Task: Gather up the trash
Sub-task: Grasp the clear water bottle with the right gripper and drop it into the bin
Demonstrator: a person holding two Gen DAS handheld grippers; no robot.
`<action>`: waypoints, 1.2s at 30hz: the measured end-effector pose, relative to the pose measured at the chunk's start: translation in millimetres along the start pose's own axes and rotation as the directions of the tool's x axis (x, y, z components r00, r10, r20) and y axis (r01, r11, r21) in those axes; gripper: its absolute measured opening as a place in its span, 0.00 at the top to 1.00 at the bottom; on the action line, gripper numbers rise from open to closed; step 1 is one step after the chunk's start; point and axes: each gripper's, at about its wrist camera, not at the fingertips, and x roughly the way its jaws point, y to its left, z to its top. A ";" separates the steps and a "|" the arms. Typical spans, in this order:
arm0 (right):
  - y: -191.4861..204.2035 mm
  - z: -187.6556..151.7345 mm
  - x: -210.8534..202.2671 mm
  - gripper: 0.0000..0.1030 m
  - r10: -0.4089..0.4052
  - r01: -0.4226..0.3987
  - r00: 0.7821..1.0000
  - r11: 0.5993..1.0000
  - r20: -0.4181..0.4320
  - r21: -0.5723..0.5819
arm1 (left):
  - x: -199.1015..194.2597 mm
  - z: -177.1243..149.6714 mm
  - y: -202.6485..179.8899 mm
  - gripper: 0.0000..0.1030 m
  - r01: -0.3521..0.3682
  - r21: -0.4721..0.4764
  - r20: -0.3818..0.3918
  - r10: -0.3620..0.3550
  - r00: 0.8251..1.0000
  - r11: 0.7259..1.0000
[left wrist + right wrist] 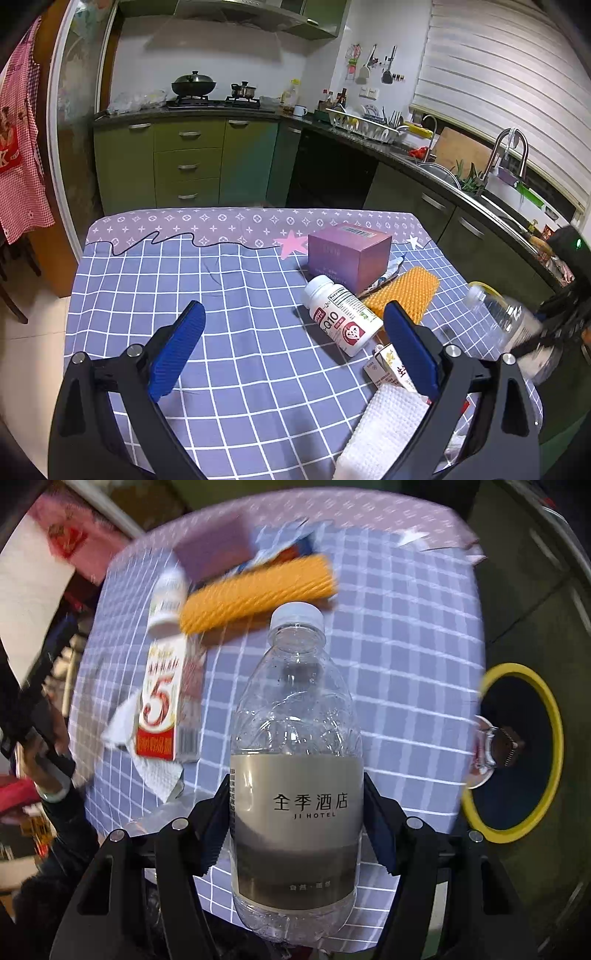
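Note:
My right gripper (295, 823) is shut on a clear empty plastic water bottle (295, 738) with a grey label, held above the table's right edge; the bottle also shows blurred in the left wrist view (513, 325). A yellow-rimmed bin (517, 749) with trash inside stands beside the table at the right. My left gripper (293, 328) is open and empty above the checked tablecloth (221, 350). Near it lie a white supplement bottle (341, 319), a small milk carton (388, 367), a white paper towel (384, 424), an orange sponge cloth (404, 293) and a purple box (349, 254).
The table stands in a kitchen with green cabinets (188, 166) behind and a counter with a sink (480, 192) to the right. A crumpled wrapper (393, 271) lies between the box and the sponge cloth. A red checked apron (22, 147) hangs at the left.

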 end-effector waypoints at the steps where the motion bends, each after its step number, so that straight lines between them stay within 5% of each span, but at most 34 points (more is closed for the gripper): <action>1: -10.4 -0.8 -8.1 0.37 -0.006 0.005 1.000 1.000 0.021 0.024 | 0.2 0.0 -0.1 0.10 0.000 0.001 0.000 0.000 1.000 1.000; 7: -110.6 -7.5 -35.1 0.37 -0.083 0.062 0.994 0.967 0.077 0.246 | 1.8 -1.4 -0.5 0.10 0.002 0.004 -0.004 -0.002 1.000 1.000; 13: -212.2 -13.6 -16.3 0.37 -0.171 0.134 0.984 0.889 0.047 0.439 | 4.5 -2.1 -0.6 0.10 -0.001 0.008 -0.011 0.001 1.000 1.000; 18: -258.6 -12.6 10.7 0.36 -0.182 0.134 0.982 0.843 0.042 0.521 | 8.9 -3.1 -2.3 0.10 -0.001 0.018 -0.026 0.002 1.000 1.000; 26: -276.6 -18.3 7.7 0.30 -0.165 0.094 0.983 0.828 0.080 0.553 | 16.4 -6.9 -9.9 0.10 0.008 0.046 -0.068 -0.005 0.998 0.999; 36: -232.8 -38.4 -12.7 0.30 -0.085 0.003 0.985 0.878 0.148 0.479 | 31.9 -12.8 -31.2 0.10 0.061 0.055 -0.196 -0.049 0.979 0.997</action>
